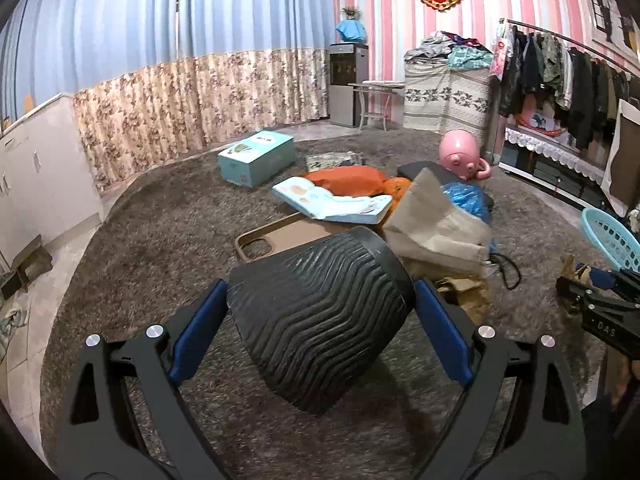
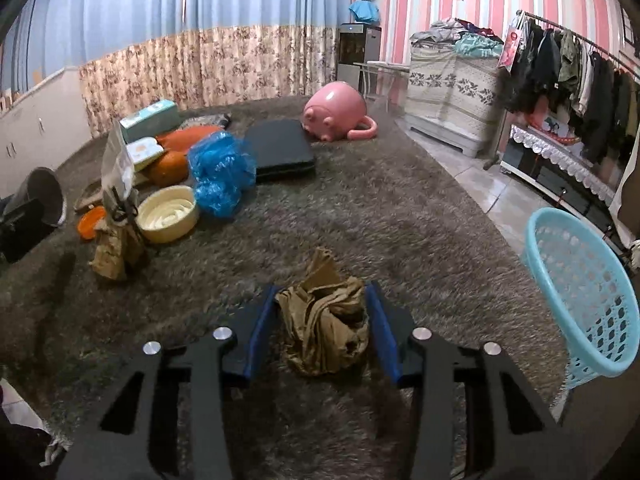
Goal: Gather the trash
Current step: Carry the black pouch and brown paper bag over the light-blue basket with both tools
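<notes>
My left gripper [image 1: 320, 300] is shut on a black ribbed trash bin [image 1: 316, 312], held tilted above the grey carpet; the bin also shows at the left edge of the right wrist view [image 2: 40, 196]. My right gripper [image 2: 322, 300] is shut on a crumpled brown paper wad [image 2: 324, 328] just above the carpet. The right gripper also shows at the right edge of the left wrist view [image 1: 600, 304]. More crumpled brown paper [image 2: 112, 252] lies on the carpet at the left, and a crumpled blue plastic bag [image 2: 220, 172] lies behind it.
A light blue laundry basket [image 2: 580, 292] stands at the right. On the carpet lie a cream bowl [image 2: 168, 212], orange cushions [image 2: 172, 164], a black pad [image 2: 280, 152], a pink pig toy [image 2: 336, 112], a teal box [image 1: 256, 156] and a brown tray [image 1: 276, 240].
</notes>
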`<move>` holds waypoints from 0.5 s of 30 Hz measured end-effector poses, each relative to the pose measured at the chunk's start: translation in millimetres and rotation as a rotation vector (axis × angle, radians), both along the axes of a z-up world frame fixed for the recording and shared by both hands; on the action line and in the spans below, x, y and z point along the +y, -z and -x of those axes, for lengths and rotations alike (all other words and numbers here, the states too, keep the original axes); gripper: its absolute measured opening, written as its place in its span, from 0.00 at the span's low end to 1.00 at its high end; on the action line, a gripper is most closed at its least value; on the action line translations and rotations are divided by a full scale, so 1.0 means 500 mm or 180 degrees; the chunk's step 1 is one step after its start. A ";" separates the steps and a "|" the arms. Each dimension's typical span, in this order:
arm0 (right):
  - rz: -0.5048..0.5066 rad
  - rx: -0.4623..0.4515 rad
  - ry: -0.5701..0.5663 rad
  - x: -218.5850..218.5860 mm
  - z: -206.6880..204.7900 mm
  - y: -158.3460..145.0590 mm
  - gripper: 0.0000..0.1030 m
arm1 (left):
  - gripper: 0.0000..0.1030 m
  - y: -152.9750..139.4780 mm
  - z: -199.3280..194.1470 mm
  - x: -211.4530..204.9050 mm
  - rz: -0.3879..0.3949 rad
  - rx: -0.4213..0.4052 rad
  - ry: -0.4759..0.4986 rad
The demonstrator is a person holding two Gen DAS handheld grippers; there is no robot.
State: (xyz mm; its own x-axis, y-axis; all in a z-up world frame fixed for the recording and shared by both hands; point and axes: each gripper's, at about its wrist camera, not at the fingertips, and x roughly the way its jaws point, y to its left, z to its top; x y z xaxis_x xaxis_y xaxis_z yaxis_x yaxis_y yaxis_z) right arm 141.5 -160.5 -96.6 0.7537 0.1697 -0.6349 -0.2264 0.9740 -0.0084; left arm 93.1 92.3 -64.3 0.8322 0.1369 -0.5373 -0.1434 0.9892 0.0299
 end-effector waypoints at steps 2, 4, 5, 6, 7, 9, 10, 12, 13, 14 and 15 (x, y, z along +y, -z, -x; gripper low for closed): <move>-0.0120 -0.0026 0.0005 -0.014 0.007 -0.011 0.40 | 0.87 -0.008 -0.001 -0.015 -0.0013 -0.0020 0.0065; -0.0138 -0.0113 0.0073 -0.028 0.015 -0.027 0.40 | 0.87 -0.021 -0.002 -0.034 -0.0017 -0.0057 0.0141; -0.0148 -0.0154 0.0109 -0.036 0.018 -0.034 0.40 | 0.87 -0.028 -0.004 -0.044 -0.0017 -0.0077 0.0180; -0.0174 -0.0208 0.0169 -0.052 0.023 -0.048 0.40 | 0.87 -0.036 -0.006 -0.054 -0.0015 -0.0097 0.0222; -0.0193 -0.0244 0.0214 -0.065 0.027 -0.059 0.40 | 0.87 -0.046 -0.010 -0.069 -0.0007 -0.0123 0.0274; -0.0207 -0.0329 0.0316 -0.096 0.031 -0.081 0.40 | 0.87 -0.063 -0.020 -0.103 0.0002 -0.0168 0.0385; -0.0192 -0.0405 0.0410 -0.121 0.035 -0.098 0.40 | 0.87 -0.069 -0.024 -0.116 0.0005 -0.0185 0.0431; -0.0161 -0.0487 0.0530 -0.156 0.040 -0.116 0.40 | 0.87 -0.085 -0.035 -0.160 0.0004 -0.0240 0.0578; -0.0135 -0.0546 0.0640 -0.186 0.044 -0.129 0.40 | 0.87 -0.089 -0.038 -0.176 0.0001 -0.0256 0.0633; -0.0131 -0.0566 0.0692 -0.205 0.046 -0.135 0.40 | 0.87 -0.096 -0.042 -0.198 -0.0003 -0.0281 0.0705; -0.0121 -0.0591 0.0761 -0.226 0.046 -0.143 0.40 | 0.87 -0.104 -0.047 -0.227 0.0002 -0.0321 0.0803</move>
State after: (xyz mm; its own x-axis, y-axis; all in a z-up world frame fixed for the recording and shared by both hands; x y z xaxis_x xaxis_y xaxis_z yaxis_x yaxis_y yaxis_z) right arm 118.8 -273.6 -25.3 0.8777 -0.0055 -0.4792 0.0113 0.9999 0.0092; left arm 116.5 -21.3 -12.1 0.8892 -0.0818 -0.4501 0.1053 0.9941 0.0273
